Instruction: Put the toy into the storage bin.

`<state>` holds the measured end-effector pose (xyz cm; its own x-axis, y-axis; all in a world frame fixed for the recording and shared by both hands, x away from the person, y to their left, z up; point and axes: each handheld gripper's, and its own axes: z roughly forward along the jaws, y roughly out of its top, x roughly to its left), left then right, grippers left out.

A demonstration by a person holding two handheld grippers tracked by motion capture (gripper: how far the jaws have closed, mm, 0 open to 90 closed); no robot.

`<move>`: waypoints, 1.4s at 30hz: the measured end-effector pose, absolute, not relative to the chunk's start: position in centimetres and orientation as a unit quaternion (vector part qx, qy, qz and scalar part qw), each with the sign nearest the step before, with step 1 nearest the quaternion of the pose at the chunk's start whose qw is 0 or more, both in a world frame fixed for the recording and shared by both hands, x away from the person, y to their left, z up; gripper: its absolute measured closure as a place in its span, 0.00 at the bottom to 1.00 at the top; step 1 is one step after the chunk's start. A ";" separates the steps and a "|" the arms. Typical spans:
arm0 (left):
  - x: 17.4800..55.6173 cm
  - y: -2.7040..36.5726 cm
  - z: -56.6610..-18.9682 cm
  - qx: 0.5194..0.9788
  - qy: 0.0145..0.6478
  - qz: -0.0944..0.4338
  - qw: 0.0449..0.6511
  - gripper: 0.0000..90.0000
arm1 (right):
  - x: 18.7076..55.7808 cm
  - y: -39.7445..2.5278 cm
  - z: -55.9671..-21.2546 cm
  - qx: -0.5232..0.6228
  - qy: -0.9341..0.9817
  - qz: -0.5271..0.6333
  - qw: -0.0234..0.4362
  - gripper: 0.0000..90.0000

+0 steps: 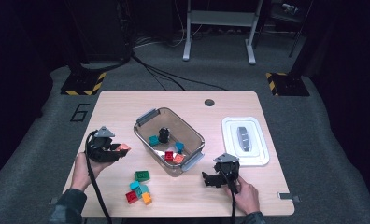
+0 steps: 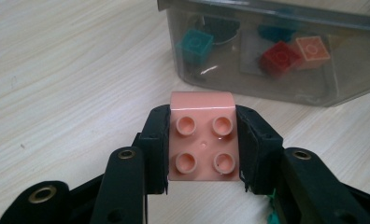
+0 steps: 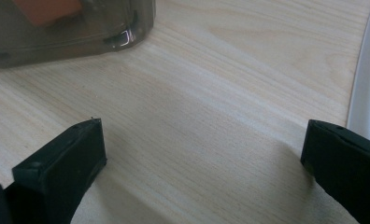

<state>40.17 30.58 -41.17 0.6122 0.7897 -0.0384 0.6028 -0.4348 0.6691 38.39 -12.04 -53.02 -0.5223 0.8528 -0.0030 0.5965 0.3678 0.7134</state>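
Note:
My left gripper (image 1: 121, 150) is shut on a pink four-stud brick (image 2: 202, 136), clamped by its two sides, studs facing the camera; it also shows in the high view as the pink brick (image 1: 123, 148), held just left of the clear plastic bin (image 1: 143, 136). The bin holds a teal brick (image 2: 195, 44), a red brick (image 2: 279, 56), an orange brick (image 2: 312, 49) and a black piece (image 1: 163, 134). My right gripper (image 3: 202, 154) stands open over bare wood, nothing between its jaws, near the bin's front right corner (image 3: 127, 35). In the high view the right gripper (image 1: 211, 180) is at the front right.
A loose cluster lies at the table's front: a green brick (image 1: 142, 176), a teal brick (image 1: 137, 186), a red brick (image 1: 131, 197) and an orange brick (image 1: 147, 199). The white lid (image 1: 230, 137) lies to the right of the bin, its edge (image 3: 367, 70) beside my right gripper.

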 end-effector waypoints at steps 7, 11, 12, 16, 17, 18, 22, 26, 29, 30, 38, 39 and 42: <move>40.8 30.3 -39.9 0.834 0.415 0.146 0.333 0.65 | 38.4 -12.1 -53.0 0.449 0.806 0.336 0.190 0.00; 41.2 30.1 -39.4 0.835 0.416 0.147 0.328 0.65 | 38.4 -12.1 -53.0 0.448 0.806 0.336 0.190 0.00; 41.3 30.0 -39.1 0.835 0.415 0.146 0.330 0.65 | 38.4 -12.1 -53.0 0.449 0.806 0.336 0.190 0.00; 41.7 29.9 -38.4 0.834 0.415 0.149 0.332 0.65 | 38.4 -12.1 -53.0 0.449 0.806 0.337 0.190 0.00; 41.8 29.8 -38.3 0.833 0.415 0.151 0.333 0.65 | 38.4 -12.1 -53.0 0.449 0.806 0.336 0.190 0.00; 41.9 29.7 -38.0 0.833 0.415 0.155 0.331 0.65 | 38.4 -12.1 -53.0 0.449 0.806 0.336 0.190 0.00; 42.4 29.2 -36.7 0.834 0.409 0.161 0.333 0.65 | 38.4 -12.1 -53.0 0.449 0.806 0.336 0.190 0.00; 42.9 28.6 -35.4 0.841 0.397 0.166 0.328 0.65 | 38.4 -12.1 -53.0 0.449 0.806 0.337 0.190 0.00; 43.2 28.0 -34.8 0.838 0.396 0.171 0.334 0.65 | 38.4 -12.1 -53.0 0.449 0.806 0.336 0.190 0.00; 43.3 27.8 -34.6 0.841 0.392 0.173 0.330 0.65 | 38.4 -12.1 -53.0 0.449 0.806 0.336 0.190 0.00; 44.2 26.0 -34.1 0.848 0.379 0.174 0.326 0.65 | 38.4 -12.0 -53.0 0.451 0.805 0.336 0.189 0.00; 44.3 25.9 -34.1 0.847 0.380 0.175 0.328 0.65 | 38.4 -12.0 -53.0 0.451 0.805 0.336 0.189 0.00; 44.7 25.3 -34.2 0.846 0.380 0.175 0.331 0.65 | 38.3 -11.9 -53.0 0.459 0.801 0.338 0.185 0.00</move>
<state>44.67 25.34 -34.19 0.6499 0.7587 0.0450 0.5272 -0.4927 0.6923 38.31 -11.91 -52.99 -0.5114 0.8592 0.0149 0.6094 0.3504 0.7112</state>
